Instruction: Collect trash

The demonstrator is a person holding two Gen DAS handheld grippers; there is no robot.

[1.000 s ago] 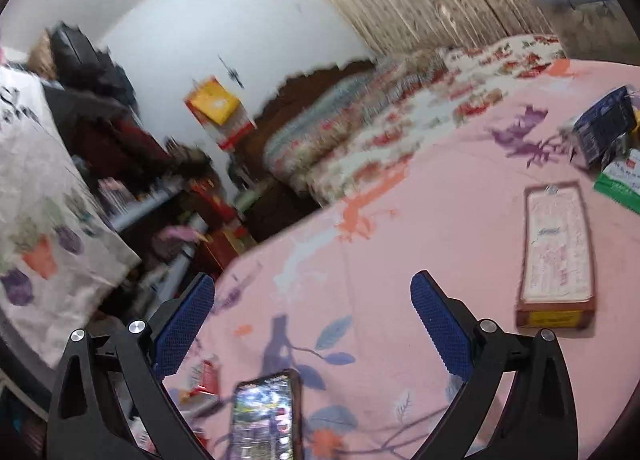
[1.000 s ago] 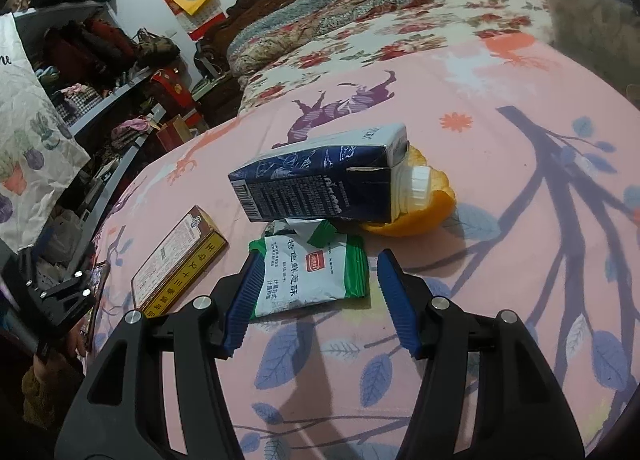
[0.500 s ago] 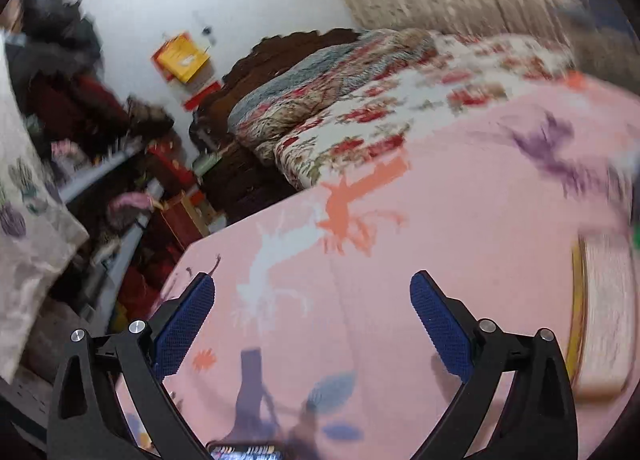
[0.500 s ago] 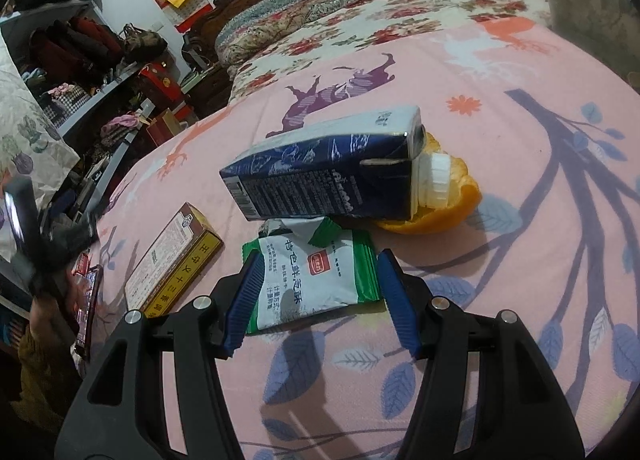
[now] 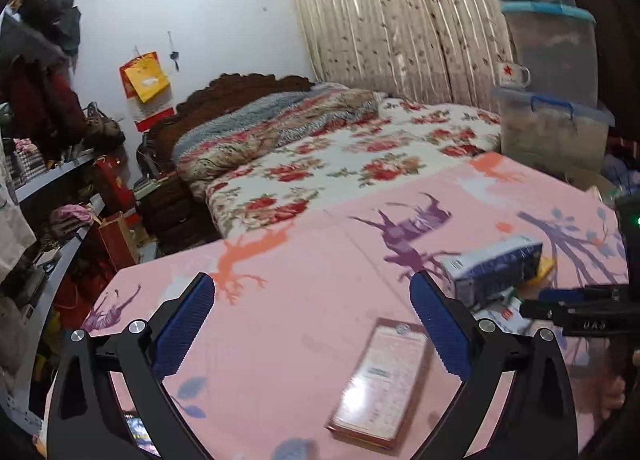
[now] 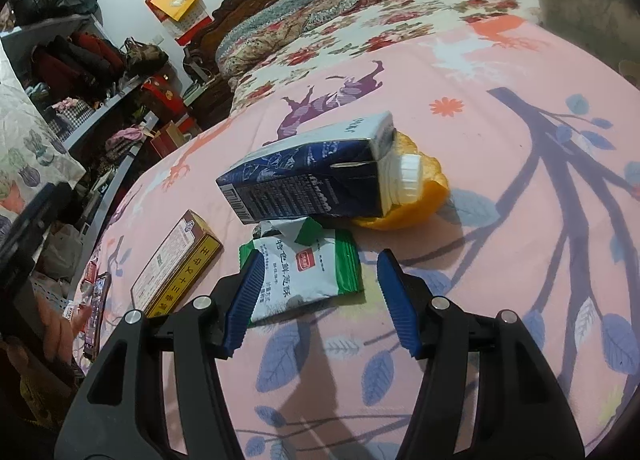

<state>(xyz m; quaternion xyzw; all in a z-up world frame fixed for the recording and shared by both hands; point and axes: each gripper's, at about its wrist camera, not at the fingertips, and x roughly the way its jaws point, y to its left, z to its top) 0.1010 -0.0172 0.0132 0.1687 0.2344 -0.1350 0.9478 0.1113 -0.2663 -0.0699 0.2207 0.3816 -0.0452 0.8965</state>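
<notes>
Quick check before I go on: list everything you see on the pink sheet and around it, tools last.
Carton: one, dark blue and white, white cap, lying on its side mid-sheet.
Orange peel: one, orange, under the carton's cap end.
Snack packet: one, green and white, between the right tool's open fingers.
Flat box: one, brown and yellow, left of the packet.
Phone: one, dark, at the sheet's left edge.
Pink sheet: one, leaf and deer print.
Floral bedding: behind the sheet.
Storage tubs: three stacked, blue lids, far right.
Mug: one, white, red star.
Left tool: open, empty.
Right tool: open.
</notes>
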